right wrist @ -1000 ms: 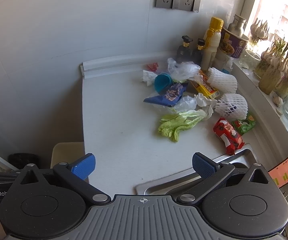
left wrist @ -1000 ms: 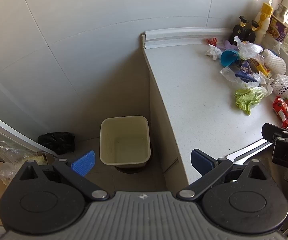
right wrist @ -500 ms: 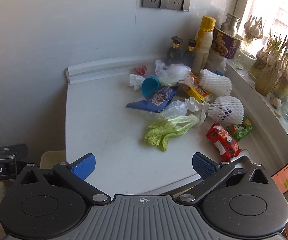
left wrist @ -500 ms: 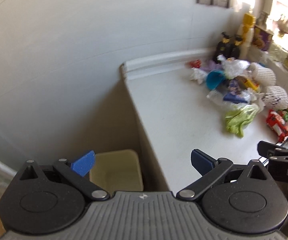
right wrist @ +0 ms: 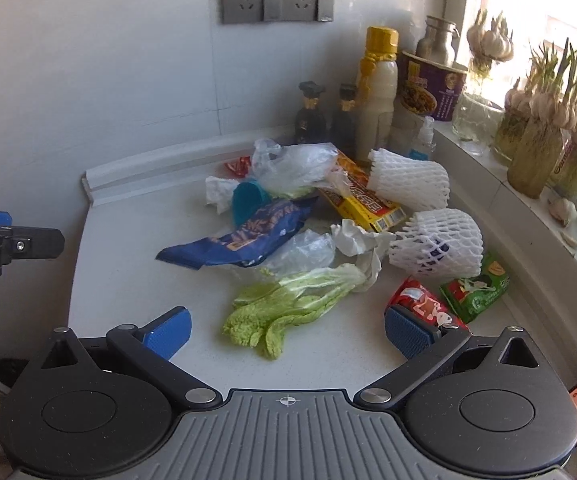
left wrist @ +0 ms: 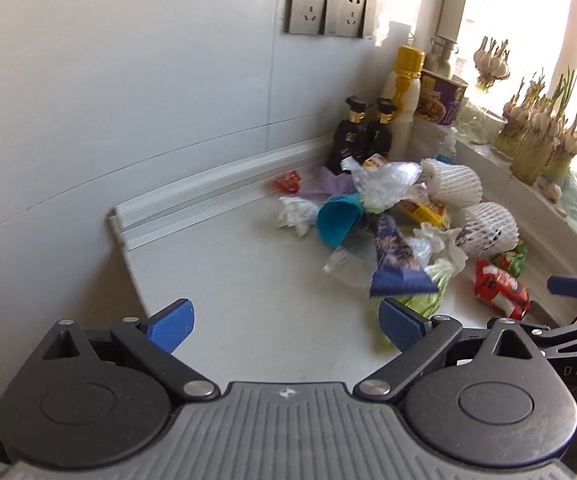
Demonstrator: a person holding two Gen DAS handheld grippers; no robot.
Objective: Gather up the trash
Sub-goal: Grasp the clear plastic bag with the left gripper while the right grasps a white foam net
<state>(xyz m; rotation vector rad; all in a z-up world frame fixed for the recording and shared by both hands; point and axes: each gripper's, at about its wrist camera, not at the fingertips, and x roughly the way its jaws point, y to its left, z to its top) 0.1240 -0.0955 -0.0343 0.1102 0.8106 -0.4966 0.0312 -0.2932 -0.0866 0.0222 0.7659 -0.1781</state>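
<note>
A heap of trash lies on the white counter: a green cabbage leaf, a dark blue snack bag, a teal cup, a yellow wrapper, two white foam nets, a red packet, a green packet, crumpled tissue and clear plastic. My right gripper is open and empty just in front of the cabbage leaf. My left gripper is open and empty above the counter's front left part, short of the blue bag and the teal cup.
Two dark sauce bottles, a yellow-capped bottle and a purple noodle cup stand at the back by the wall. Jars of sprouting garlic line the window sill on the right. The counter's left edge drops off beside the wall.
My left gripper has swung up and right from the bin on the floor to face the trash on the counter. My right gripper has moved closer to the cabbage leaf. Both stayed open.
</note>
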